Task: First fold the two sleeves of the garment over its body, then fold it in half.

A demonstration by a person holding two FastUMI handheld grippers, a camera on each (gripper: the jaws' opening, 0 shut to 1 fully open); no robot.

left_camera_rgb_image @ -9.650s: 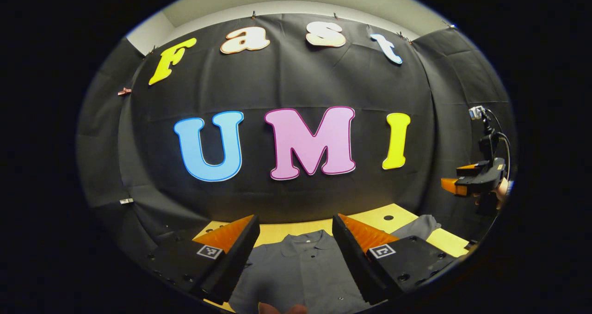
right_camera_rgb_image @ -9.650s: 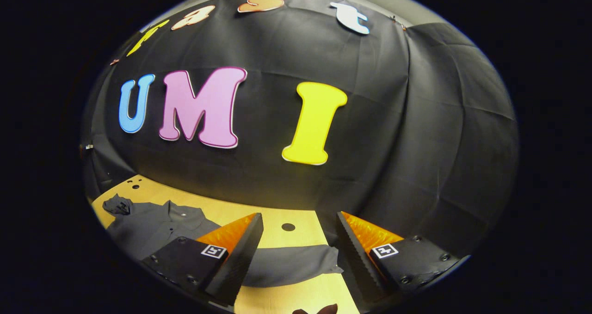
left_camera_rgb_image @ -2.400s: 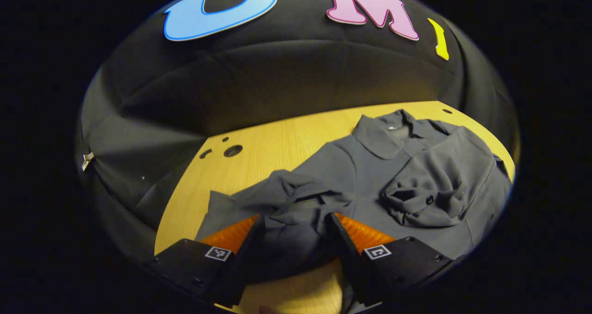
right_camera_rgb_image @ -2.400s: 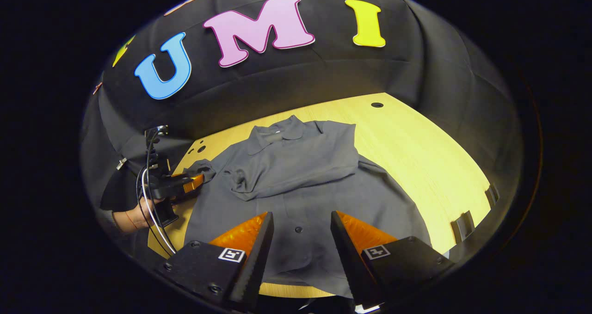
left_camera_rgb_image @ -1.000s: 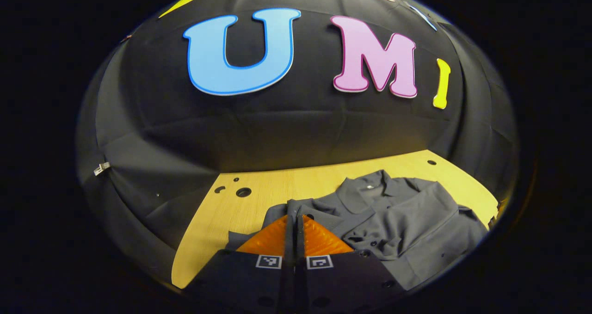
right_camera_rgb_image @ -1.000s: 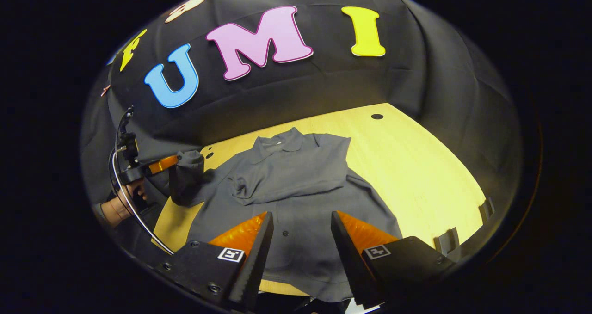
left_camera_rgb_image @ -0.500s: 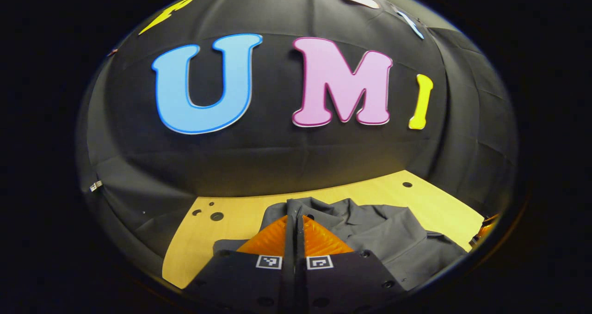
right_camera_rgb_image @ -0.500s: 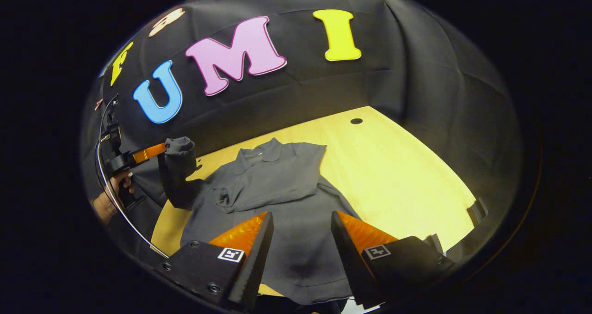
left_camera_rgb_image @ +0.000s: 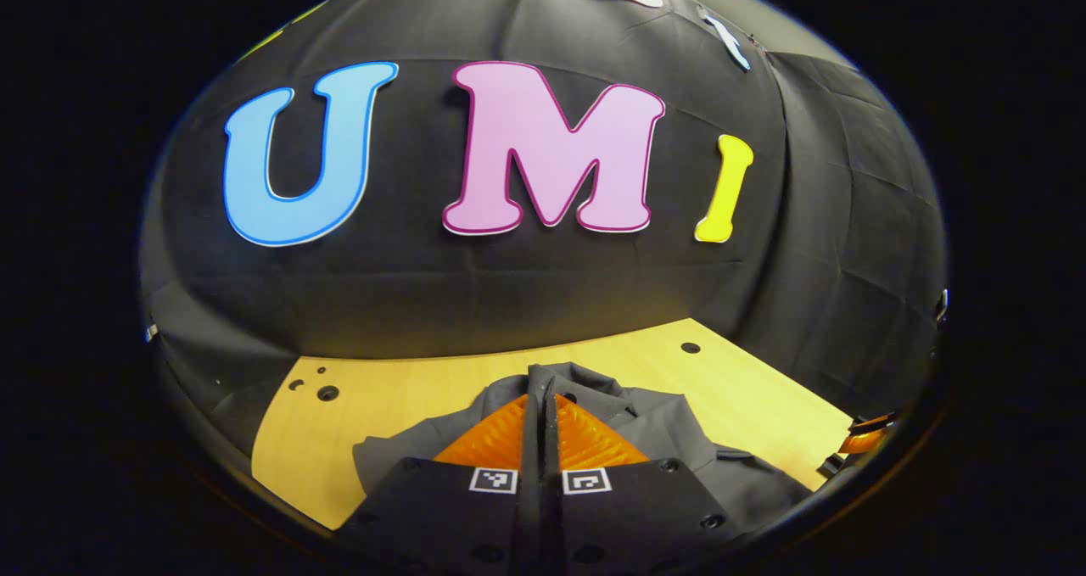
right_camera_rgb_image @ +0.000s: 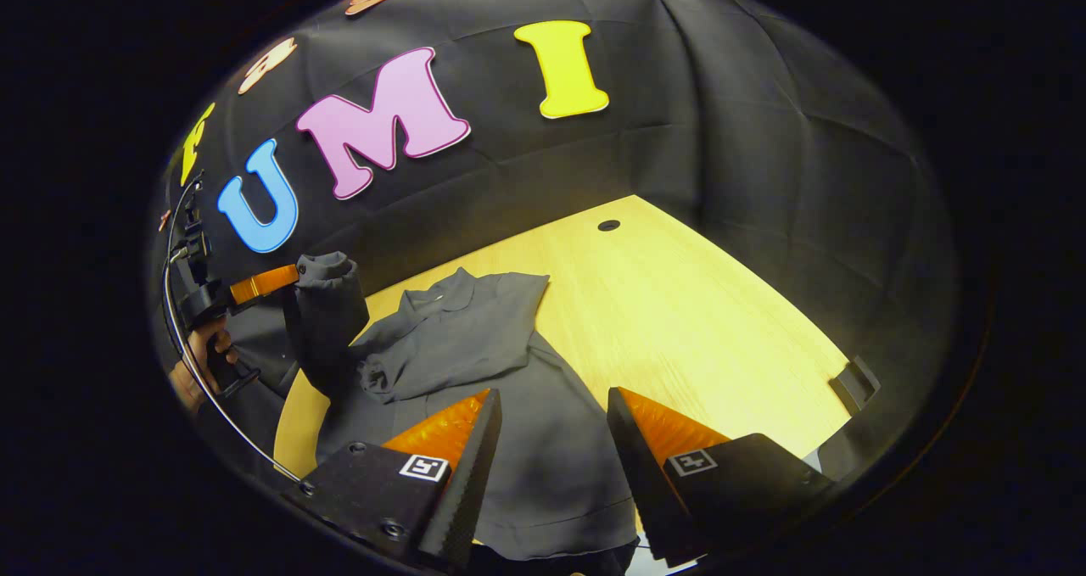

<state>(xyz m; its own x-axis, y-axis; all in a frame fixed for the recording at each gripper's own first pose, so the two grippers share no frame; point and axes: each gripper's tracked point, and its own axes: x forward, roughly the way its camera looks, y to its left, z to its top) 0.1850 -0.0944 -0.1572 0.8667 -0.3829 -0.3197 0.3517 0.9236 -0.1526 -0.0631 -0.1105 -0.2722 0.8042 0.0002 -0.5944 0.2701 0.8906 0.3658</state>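
Observation:
A dark grey collared shirt (right_camera_rgb_image: 475,347) lies on the yellow wooden table (right_camera_rgb_image: 679,313). One sleeve (right_camera_rgb_image: 424,364) lies folded across its chest. My left gripper (left_camera_rgb_image: 540,398) is shut on the other sleeve's cuff (left_camera_rgb_image: 543,377), which pokes out past its tips. In the right gripper view that left gripper (right_camera_rgb_image: 293,275), held by a hand (right_camera_rgb_image: 199,351), lifts the sleeve (right_camera_rgb_image: 327,321) off the table so it hangs down. My right gripper (right_camera_rgb_image: 551,411) hovers open over the shirt's lower body with nothing between its fingers.
Small holes (left_camera_rgb_image: 322,392) mark the table's far left corner, and another hole (right_camera_rgb_image: 608,225) sits near the far right. A dark clip (right_camera_rgb_image: 853,381) sits on the table's right edge. Bare tabletop lies to the right of the shirt.
My left gripper, shut on the sleeve, has carried it higher and rightward over the shirt. The right gripper view has swung right; that gripper stays open over the hem.

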